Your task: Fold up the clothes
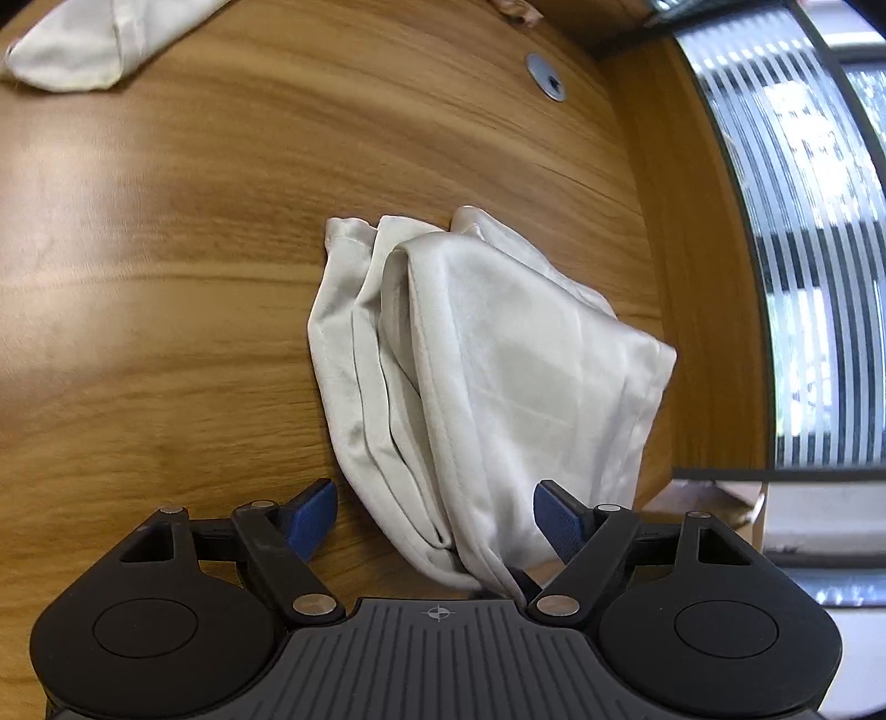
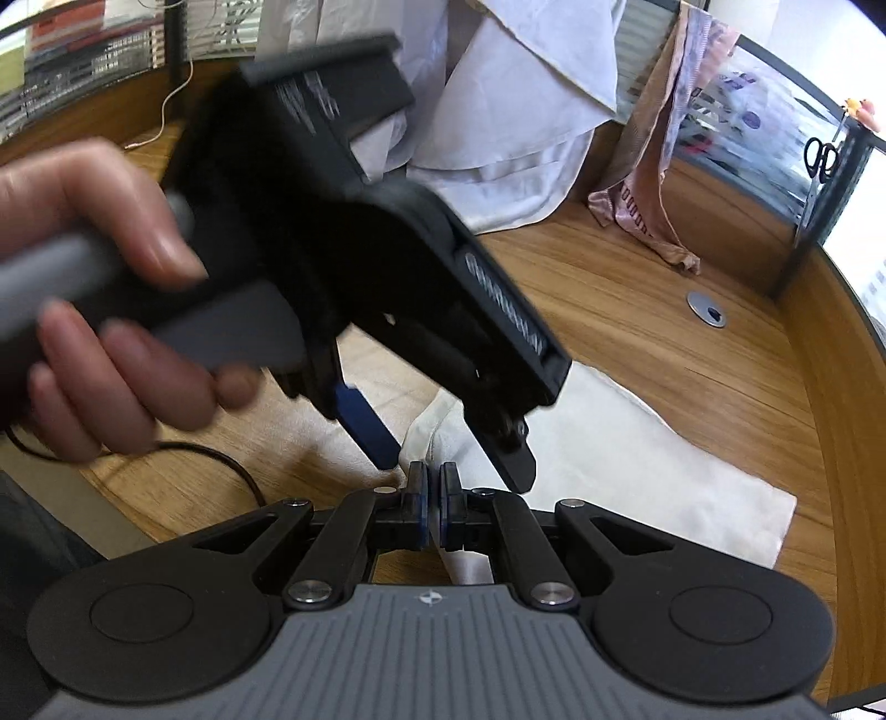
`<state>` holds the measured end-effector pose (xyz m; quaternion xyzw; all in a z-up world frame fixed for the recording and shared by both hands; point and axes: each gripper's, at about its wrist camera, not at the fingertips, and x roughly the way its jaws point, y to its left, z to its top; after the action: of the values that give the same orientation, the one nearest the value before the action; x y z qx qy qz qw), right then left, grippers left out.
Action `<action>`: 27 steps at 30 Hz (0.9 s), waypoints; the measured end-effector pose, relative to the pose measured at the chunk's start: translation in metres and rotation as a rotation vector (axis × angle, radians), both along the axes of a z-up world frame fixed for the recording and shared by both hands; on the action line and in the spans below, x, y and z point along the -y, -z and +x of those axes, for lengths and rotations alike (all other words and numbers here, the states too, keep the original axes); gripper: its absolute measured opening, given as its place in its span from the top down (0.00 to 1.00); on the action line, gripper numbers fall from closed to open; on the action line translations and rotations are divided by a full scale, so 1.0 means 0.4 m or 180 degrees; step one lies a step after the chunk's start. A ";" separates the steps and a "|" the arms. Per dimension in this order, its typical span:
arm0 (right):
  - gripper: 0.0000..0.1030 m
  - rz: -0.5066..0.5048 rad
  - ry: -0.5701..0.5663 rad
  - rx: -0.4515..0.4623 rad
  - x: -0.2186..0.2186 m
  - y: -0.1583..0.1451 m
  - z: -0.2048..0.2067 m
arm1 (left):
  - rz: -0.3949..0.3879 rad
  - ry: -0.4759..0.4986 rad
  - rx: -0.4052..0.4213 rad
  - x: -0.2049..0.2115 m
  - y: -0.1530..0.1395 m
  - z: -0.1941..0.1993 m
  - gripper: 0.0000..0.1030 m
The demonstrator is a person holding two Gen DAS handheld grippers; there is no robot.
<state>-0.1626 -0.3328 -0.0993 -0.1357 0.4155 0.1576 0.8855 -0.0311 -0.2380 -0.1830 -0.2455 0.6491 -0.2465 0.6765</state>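
A crumpled white garment (image 1: 487,360) lies on the wooden table (image 1: 166,277); its near end narrows to a bunch between my left fingers. My left gripper (image 1: 437,498) stands open around that bunch, blue pads apart and not pressing it. In the right wrist view the same garment (image 2: 637,459) spreads to the right, and a hand (image 2: 111,310) holds the left gripper (image 2: 443,448) just ahead of my right one. My right gripper (image 2: 433,471) is shut on a pinched edge of the white garment.
A second folded white cloth (image 1: 72,50) lies at the far left. A metal cable grommet (image 2: 706,310) is set in the table. Pink fabric (image 2: 648,183) and a pale shirt (image 2: 509,138) hang behind. A black cable (image 2: 221,459) runs along the near edge.
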 end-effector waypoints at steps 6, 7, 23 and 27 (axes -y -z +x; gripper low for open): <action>0.96 0.0230 -0.0040 -0.0071 0.030 -0.043 -0.001 | 0.0138 -0.0098 0.0105 0.041 0.001 0.000 0.39; 0.96 0.0248 -0.0070 -0.0084 0.031 -0.047 -0.005 | 0.0192 -0.0090 0.0163 0.047 -0.001 0.000 0.42; 0.91 0.0700 0.0063 -0.0288 0.162 -0.050 -0.020 | 0.1112 0.0123 0.0741 0.088 -0.037 0.017 0.89; 0.66 0.0866 0.0650 -0.0358 0.266 -0.014 -0.019 | 0.1330 0.0319 0.0823 0.085 -0.051 0.060 0.88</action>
<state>-0.1703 -0.4394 -0.0936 0.0373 0.4508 0.1289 0.8825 -0.0073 -0.2721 -0.1628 -0.0342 0.6053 -0.1696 0.7769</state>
